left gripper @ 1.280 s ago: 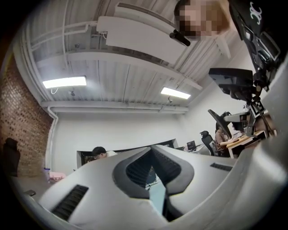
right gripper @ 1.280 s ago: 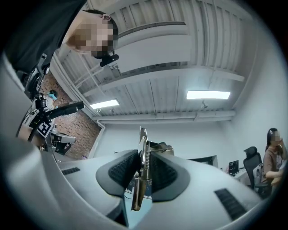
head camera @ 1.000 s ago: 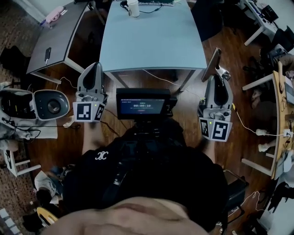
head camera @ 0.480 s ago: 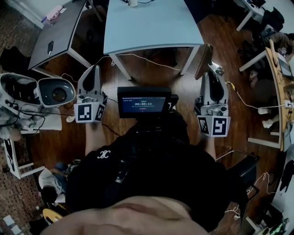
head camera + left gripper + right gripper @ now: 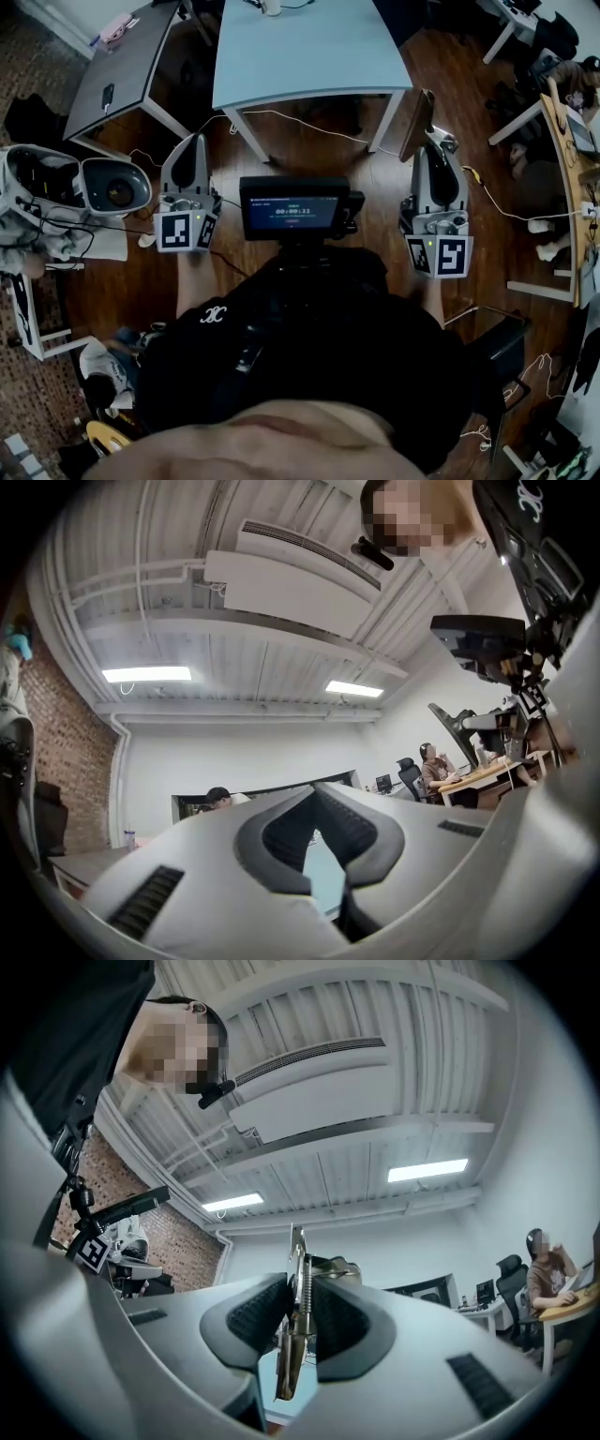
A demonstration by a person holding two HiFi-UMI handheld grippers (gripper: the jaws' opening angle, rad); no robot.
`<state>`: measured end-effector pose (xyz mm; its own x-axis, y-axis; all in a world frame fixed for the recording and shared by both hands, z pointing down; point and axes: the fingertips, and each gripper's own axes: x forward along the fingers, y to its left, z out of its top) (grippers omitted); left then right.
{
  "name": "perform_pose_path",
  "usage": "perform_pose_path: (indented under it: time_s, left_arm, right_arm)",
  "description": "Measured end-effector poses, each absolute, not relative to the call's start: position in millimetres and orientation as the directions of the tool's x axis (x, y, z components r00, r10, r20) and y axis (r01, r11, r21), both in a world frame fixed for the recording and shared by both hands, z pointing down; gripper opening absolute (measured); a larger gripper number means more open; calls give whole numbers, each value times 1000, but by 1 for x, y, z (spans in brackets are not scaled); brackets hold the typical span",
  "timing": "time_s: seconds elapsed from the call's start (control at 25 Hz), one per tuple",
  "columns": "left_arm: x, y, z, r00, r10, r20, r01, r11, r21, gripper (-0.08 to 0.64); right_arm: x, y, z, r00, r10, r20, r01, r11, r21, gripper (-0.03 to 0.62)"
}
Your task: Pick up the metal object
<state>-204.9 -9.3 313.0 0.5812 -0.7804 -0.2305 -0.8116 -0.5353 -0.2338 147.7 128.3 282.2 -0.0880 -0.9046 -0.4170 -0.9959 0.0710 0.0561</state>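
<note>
In the head view my right gripper (image 5: 429, 148) is held out over the wooden floor, shut on the metal object (image 5: 417, 122), a flat brownish plate that sticks up past the fingertips. The right gripper view shows that metal object (image 5: 297, 1251) standing on edge between the two dark pads, with my right gripper (image 5: 298, 1290) pointing up toward the ceiling. My left gripper (image 5: 192, 142) hangs at the left of the head view, level with the right one. Seen from its own camera, the left gripper (image 5: 314, 794) has its tips together with nothing between them.
A light-blue table (image 5: 309, 47) stands ahead with a white cup (image 5: 272, 6) at its far edge. A grey table (image 5: 122, 75) with a phone (image 5: 107, 96) is at the left. A white device (image 5: 112, 187) sits at far left. Cables cross the floor. A person sits at the right desk (image 5: 572, 84).
The light-blue table has slid up and away in the head view during the last second. Both grippers keep their places in the view, and the metal object stays in the right one.
</note>
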Motion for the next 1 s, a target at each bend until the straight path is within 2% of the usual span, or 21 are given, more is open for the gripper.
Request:
perform_pose_path:
  time_s: [0.32, 0.72, 1.0]
  left_arm:
    - [-172, 34, 314, 587, -778, -225, -807, -536, -250, 9]
    - [-160, 36, 309, 588, -781, -212, -804, -535, -258, 9]
    - [-203, -8, 317, 579, -788, -209, -812, -533, -239, 9]
  right_arm:
    - [172, 168, 283, -108, -895, -433, -994, 88, 68, 63]
    - [180, 166, 277, -122, -899, -421, -992, 100, 74, 63]
    - [135, 122, 276, -142, -898, -417, -989, 114, 91, 63]
